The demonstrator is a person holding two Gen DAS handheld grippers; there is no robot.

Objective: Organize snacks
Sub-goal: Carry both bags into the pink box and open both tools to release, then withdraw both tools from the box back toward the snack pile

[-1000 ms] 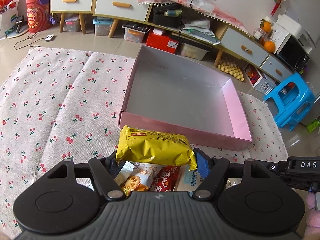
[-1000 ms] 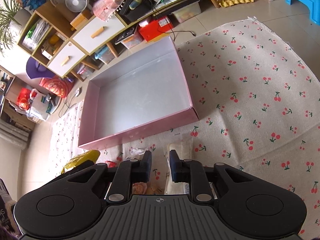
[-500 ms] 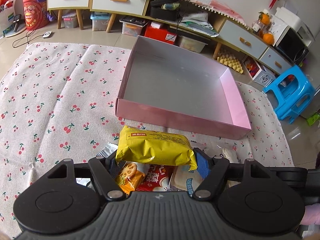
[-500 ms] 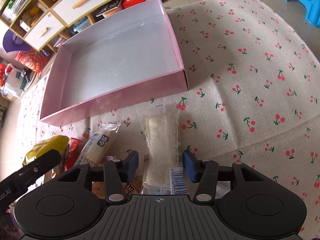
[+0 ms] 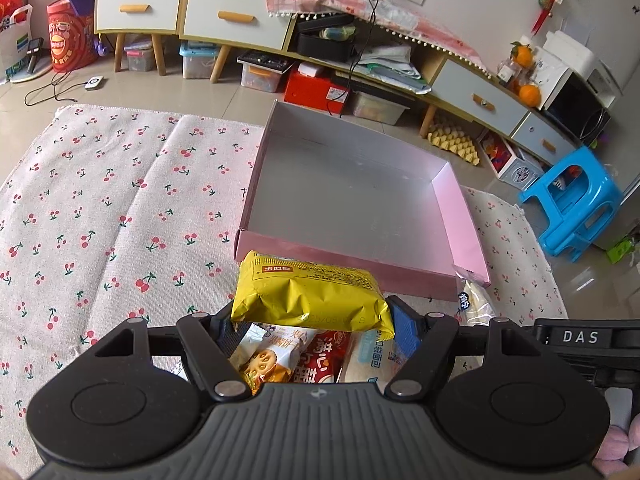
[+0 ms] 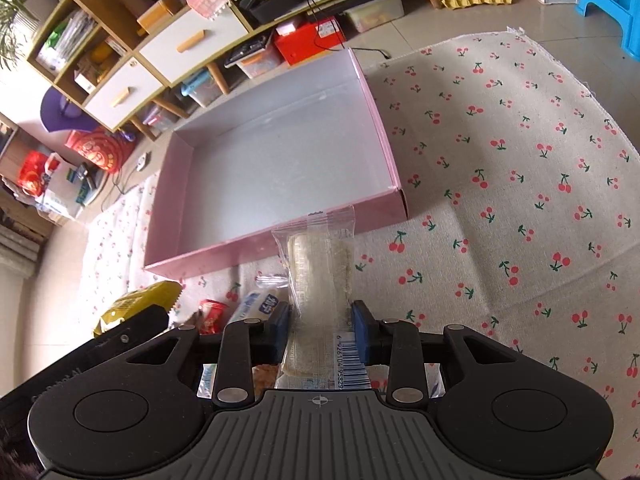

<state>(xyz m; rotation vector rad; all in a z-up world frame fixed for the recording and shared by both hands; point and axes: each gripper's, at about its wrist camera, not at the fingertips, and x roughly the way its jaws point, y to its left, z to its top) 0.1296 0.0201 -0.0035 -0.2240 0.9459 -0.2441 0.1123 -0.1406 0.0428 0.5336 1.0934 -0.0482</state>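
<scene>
Yellow packet [image 5: 310, 296] clenched in left tool [image 5: 312, 322] | clear bread pack [image 6: 320, 276] gripped by right tool [image 6: 320, 326] | pink box [image 5: 466, 220] frame centre

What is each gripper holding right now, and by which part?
Left gripper clamps the yellow snack pack across its near long edge. Right gripper pinches the clear-wrapped pastry across its near end, by the barcode.

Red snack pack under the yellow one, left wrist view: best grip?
Judgement only: take the red snack pack across its short width, coming straight down. It lies flat in the pile, flanked by the orange-print pack and the white pack, so side entry looks blocked. The left hand-held gripper already holds the yellow pack.
</scene>
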